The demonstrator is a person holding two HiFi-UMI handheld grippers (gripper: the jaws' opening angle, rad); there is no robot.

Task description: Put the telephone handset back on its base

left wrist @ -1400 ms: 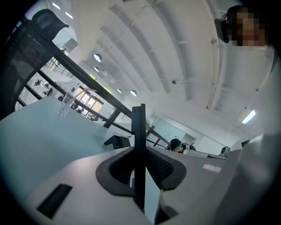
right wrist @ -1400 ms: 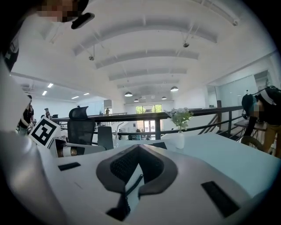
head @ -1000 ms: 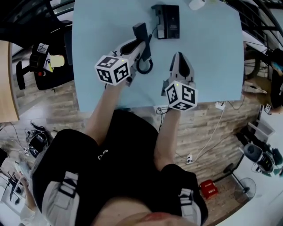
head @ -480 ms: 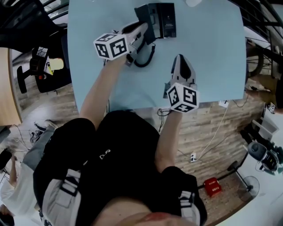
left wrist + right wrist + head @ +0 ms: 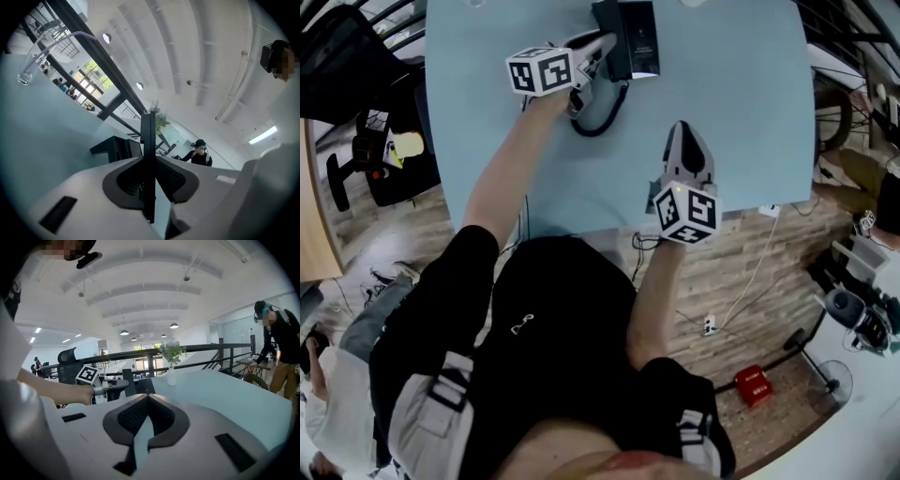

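Beside the base (image 5: 642, 39), left gripper (image 5: 149, 161) clamps the black handset (image 5: 147, 129); right gripper (image 5: 147, 399) closed.

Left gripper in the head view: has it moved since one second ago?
Yes. The left gripper, holding the handset, moved forward over the table until beside the telephone base.
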